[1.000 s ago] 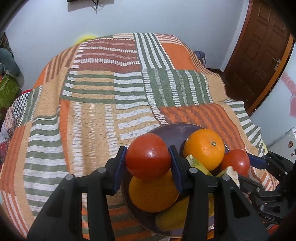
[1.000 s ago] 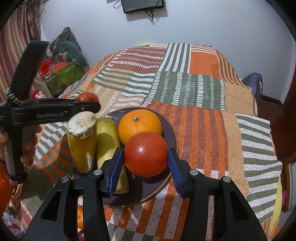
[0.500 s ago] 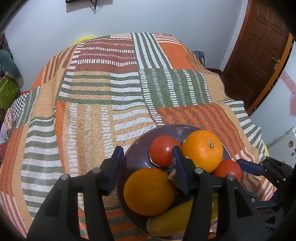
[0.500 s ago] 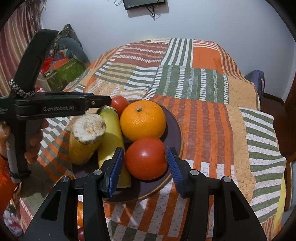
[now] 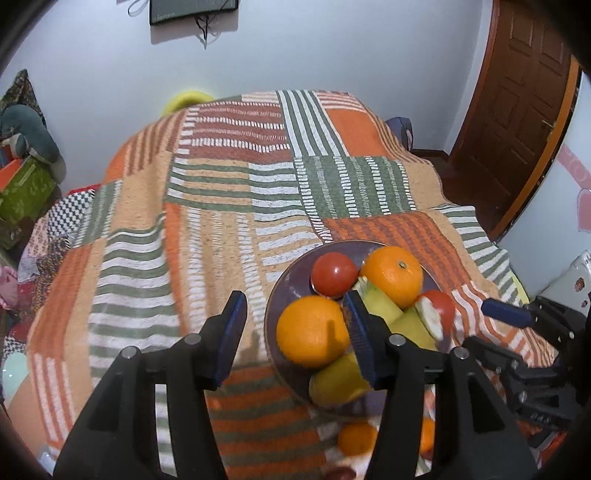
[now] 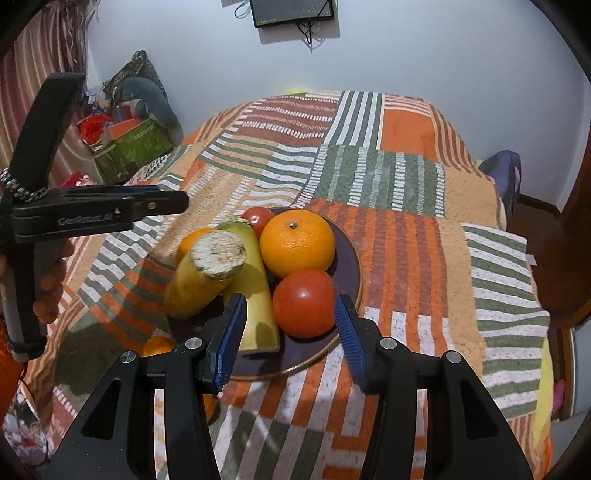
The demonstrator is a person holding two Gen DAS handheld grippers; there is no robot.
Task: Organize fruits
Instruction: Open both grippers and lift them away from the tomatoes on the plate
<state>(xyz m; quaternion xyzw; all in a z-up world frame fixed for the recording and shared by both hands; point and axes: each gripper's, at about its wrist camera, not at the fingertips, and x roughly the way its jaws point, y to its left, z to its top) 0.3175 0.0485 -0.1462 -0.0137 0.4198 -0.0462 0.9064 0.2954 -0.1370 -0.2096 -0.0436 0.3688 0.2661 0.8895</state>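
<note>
Both grippers hang empty, jaws apart: left gripper (image 5: pixel 295 332) above the plate's (image 6: pixel 351 254) edge, right gripper (image 6: pixel 290 330) above the near tomato (image 6: pixel 303 302). Tomatoes look soft and slick, so squeeze gently across the middle; the oranges (image 6: pixel 297 243) are firmer, the cut bananas (image 6: pixel 207 273) bruise easily. A loose orange (image 5: pixel 357 438) waits on the soft, uneven quilt (image 6: pixel 369 177); bedroom door (image 5: pixel 517 110) shut.

A: What surrounds you?
B: You face pale walls (image 5: pixel 332 44), a wall-mounted screen (image 6: pixel 293 13), and a patchwork-covered bed (image 5: pixel 229 177).
A: Exits?
B: You have a brown panelled door (image 5: pixel 524 92) at right.
</note>
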